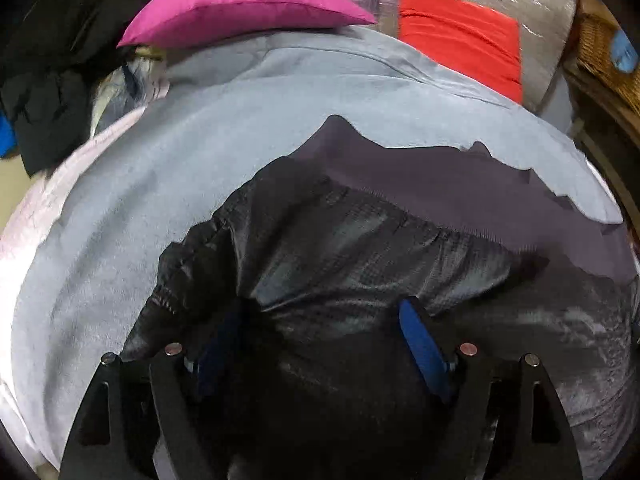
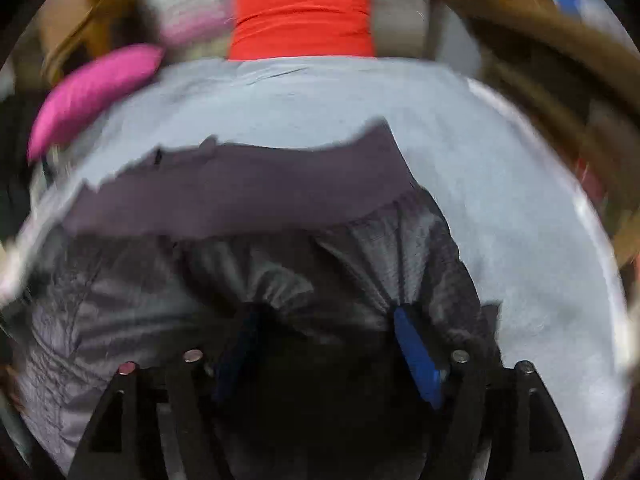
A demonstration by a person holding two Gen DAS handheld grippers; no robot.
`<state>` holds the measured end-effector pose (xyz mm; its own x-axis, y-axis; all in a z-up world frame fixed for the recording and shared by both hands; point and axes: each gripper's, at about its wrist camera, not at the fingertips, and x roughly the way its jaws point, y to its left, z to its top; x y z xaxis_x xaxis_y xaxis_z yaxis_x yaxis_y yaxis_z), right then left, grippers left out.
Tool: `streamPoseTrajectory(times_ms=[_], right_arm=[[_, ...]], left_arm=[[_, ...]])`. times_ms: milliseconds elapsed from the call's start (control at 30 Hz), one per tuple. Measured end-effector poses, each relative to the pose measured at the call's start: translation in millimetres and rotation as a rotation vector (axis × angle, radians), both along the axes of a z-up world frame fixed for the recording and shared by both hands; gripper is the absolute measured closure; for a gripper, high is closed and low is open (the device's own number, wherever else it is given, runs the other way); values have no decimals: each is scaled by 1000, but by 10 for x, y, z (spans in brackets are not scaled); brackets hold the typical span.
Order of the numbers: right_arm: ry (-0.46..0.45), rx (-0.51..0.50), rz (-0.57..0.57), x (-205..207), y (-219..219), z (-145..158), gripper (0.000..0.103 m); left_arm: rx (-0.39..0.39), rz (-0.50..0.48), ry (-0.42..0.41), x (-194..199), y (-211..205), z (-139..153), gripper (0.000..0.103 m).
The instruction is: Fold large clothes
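Observation:
A dark, shiny garment (image 1: 340,240) with a gathered elastic edge lies on a light blue bed sheet (image 1: 160,180). A matte purple-grey layer (image 1: 420,176) shows beyond it. My left gripper (image 1: 320,306) points down into the cloth. Its blue pads (image 1: 420,344) stand wide apart, and dark fabric bunches between and over them. The right wrist view is blurred. There the same garment (image 2: 280,256) fills the gap of my right gripper (image 2: 326,312), whose pads (image 2: 416,352) are also wide apart. Creases run toward both sets of fingertips. I see no pad pressing the cloth.
A pink pillow (image 1: 240,8) and a red cushion (image 1: 460,40) lie at the far end of the bed. A heap of black clothes (image 1: 60,60) sits at the far left. A wicker basket (image 1: 604,52) stands at the right. Bare sheet (image 2: 520,200) lies to the right of the garment.

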<state>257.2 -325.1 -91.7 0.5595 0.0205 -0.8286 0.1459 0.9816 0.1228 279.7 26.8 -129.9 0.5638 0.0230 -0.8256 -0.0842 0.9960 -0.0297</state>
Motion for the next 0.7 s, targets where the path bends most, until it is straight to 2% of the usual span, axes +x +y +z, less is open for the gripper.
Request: streamPoseTrajectory(times_ms=[33, 100, 167, 367, 500, 600, 700], right_arm=[[3, 11, -15, -6, -30, 4, 28], [12, -29, 0, -2, 31, 2, 28], [10, -47, -12, -49, 76, 41, 28], [-157, -21, -31, -615, 293, 497, 28], [-187, -14, 7, -870, 535, 576, 27], [-162, -61, 32, -975, 673, 428, 24], [-62, -62, 42, -947, 631, 106, 22]], left_arm=[[11, -1, -1, -7, -23, -8, 21], [19, -3, 4, -21, -41, 37, 21], [-12, -4, -3, -100, -13, 126, 21], [-64, 3, -84, -486, 23, 458, 21], [-79, -15, -85, -687, -20, 514, 21], [-96, -17, -76, -845, -60, 528, 21], [-113, -25, -75, -942, -53, 563, 21]])
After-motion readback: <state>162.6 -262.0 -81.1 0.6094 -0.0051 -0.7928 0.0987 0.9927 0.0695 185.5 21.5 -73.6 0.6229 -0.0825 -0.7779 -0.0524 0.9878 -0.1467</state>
